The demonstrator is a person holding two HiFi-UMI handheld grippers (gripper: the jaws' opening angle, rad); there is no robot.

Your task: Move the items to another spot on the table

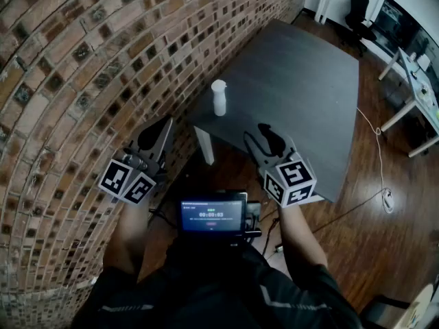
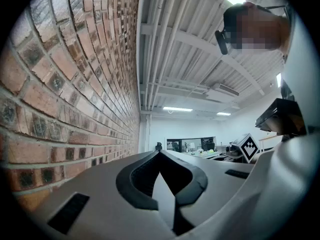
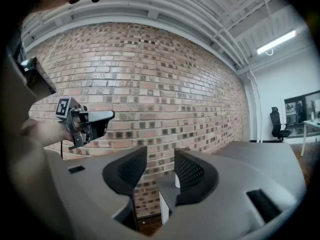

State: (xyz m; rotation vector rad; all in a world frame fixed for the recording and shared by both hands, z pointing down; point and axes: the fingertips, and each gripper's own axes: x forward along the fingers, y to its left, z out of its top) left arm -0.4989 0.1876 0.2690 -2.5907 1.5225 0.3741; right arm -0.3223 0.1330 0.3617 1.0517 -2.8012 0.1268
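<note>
You are facing a long brick wall (image 1: 68,81) that is running along your left side. A dark grey table (image 1: 302,94) is standing with one edge close to it, on a wooden floor (image 1: 370,232).

You are holding both grippers up in front of you, short of the table's near end. Your left gripper (image 1: 156,134) is hanging close to the wall and tilting slightly upward. In the left gripper view its jaws (image 2: 160,153) are meeting at the tips, closed on nothing. Your right gripper (image 1: 269,137) is hovering at the table's near edge and pointing a little downward. In the right gripper view its jaws (image 3: 161,156) are standing apart with only air between the pads, so it is open and carrying nothing.

A small device with a lit screen (image 1: 212,214) is sitting at your chest, between your arms.

The white bottle (image 1: 219,98) is standing upright on the table near its near corner, close to the edge beside the wall. It is showing beyond the gap of your right gripper as a thin white sliver (image 3: 177,180), apart from both grippers.
</note>
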